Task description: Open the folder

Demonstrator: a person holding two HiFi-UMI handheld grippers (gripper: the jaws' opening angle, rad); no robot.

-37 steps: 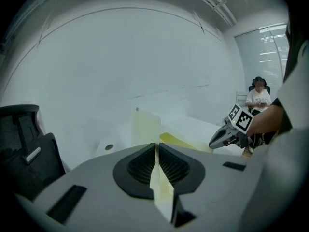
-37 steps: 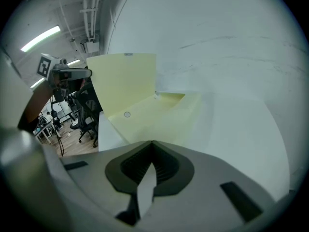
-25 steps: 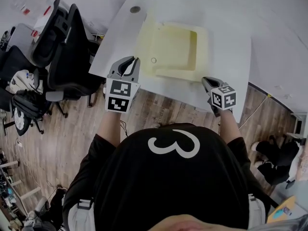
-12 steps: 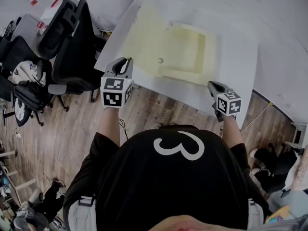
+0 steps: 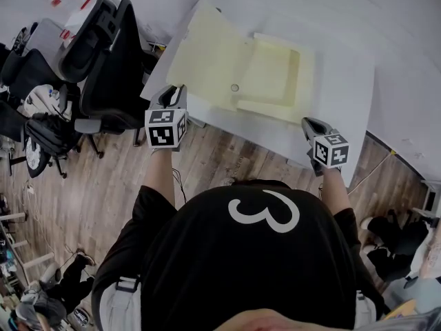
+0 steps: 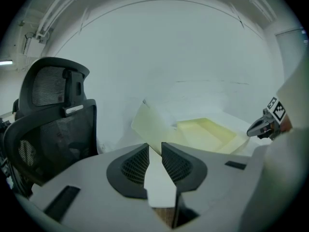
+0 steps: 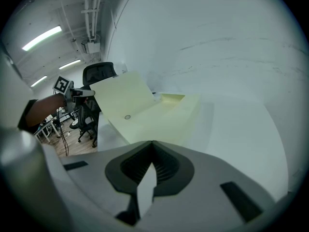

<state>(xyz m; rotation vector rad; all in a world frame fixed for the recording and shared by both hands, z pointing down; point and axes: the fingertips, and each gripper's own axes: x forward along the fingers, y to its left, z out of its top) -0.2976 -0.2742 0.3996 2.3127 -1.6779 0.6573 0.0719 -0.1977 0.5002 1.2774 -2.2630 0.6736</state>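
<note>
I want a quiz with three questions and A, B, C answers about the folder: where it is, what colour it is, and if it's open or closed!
1. Where does the folder lie?
A. on the white table
B. on the wooden floor
C. on a black chair

2. What colour is the folder?
A. blue
B. pale yellow
C. red

3. How is the folder?
A. closed flat
B. rolled up
C. open

Answers:
1 A: the head view shows it lying flat on the table.
2 B: both halves are pale yellow.
3 C: its cover is spread out to the left in the head view, so the inside shows.
</note>
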